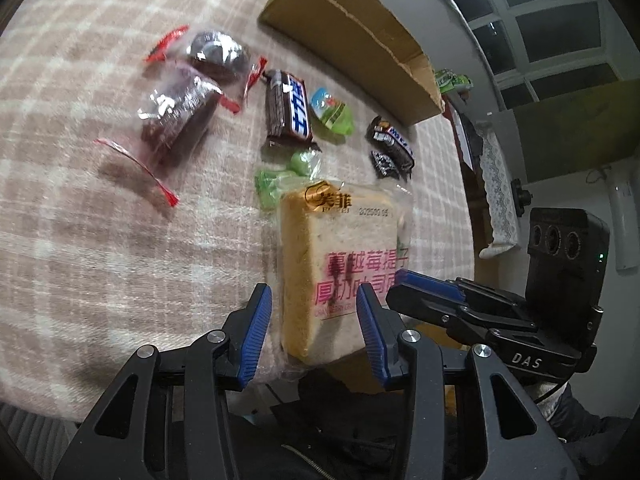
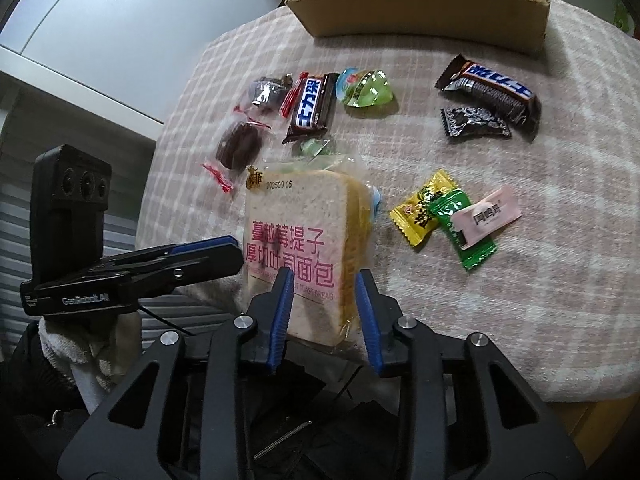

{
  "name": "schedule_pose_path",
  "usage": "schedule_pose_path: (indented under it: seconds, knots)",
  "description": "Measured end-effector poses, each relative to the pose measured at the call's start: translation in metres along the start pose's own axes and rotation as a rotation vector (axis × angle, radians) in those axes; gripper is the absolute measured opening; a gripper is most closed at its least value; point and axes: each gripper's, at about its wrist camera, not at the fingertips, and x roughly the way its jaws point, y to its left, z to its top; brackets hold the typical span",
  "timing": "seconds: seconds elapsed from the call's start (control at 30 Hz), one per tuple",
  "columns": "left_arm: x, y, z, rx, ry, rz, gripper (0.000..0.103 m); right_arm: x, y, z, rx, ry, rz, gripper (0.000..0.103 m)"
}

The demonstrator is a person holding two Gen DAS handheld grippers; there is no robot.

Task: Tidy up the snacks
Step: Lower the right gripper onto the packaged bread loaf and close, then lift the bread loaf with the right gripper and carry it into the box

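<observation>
I am closing both grippers, left [image 1: 314, 322] and right [image 2: 322, 312], narrowly onto the wrapped toast bread pack [image 2: 298, 248] at the near table edge; I should squeeze gently, lifting evenly toward the cardboard box [image 2: 420, 12].

I read this as a room in a home. The bench [image 2: 520, 320] is round and draped in a soft pink-and-cream checked cloth [image 1: 100, 220], a household covering. A multi-pane window [image 1: 560, 20] with white frames and dark glass stands at the upper right of the left wrist view. Below it, a lace-edged cloth [image 1: 496, 196] hangs over a piece of furniture. A plain cardboard box [image 2: 420, 4] and loose retail snacks, among them a wrapped toast slice [image 2: 296, 240], lie on the cloth.
</observation>
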Motion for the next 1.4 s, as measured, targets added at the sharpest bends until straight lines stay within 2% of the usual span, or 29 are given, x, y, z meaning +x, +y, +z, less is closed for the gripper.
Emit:
schedule_pose_path:
  seconds: [0.2,0.33,0.73,1.17,1.4]
  knots:
    - [0.008,-0.001,-0.001,0.017,0.029,-0.014,0.036,0.005,-0.003,0.002,0.010,0.010,0.022,0.033]
    - [0.010,-0.006,0.000,0.035,0.029,0.001,0.035,0.006,-0.005,0.002,0.005,0.010,0.025,0.033]
    - [0.000,-0.030,0.008,0.112,-0.021,0.034,0.035,-0.010,0.003,0.012,0.000,-0.037,0.030,0.032]
    - [-0.012,-0.054,0.038,0.172,-0.095,0.022,0.036,-0.047,0.003,0.043,-0.020,-0.126,0.026,0.032]
    - [-0.018,-0.066,0.068,0.201,-0.137,0.009,0.036,-0.063,0.001,0.070,-0.025,-0.180,0.022,0.032]
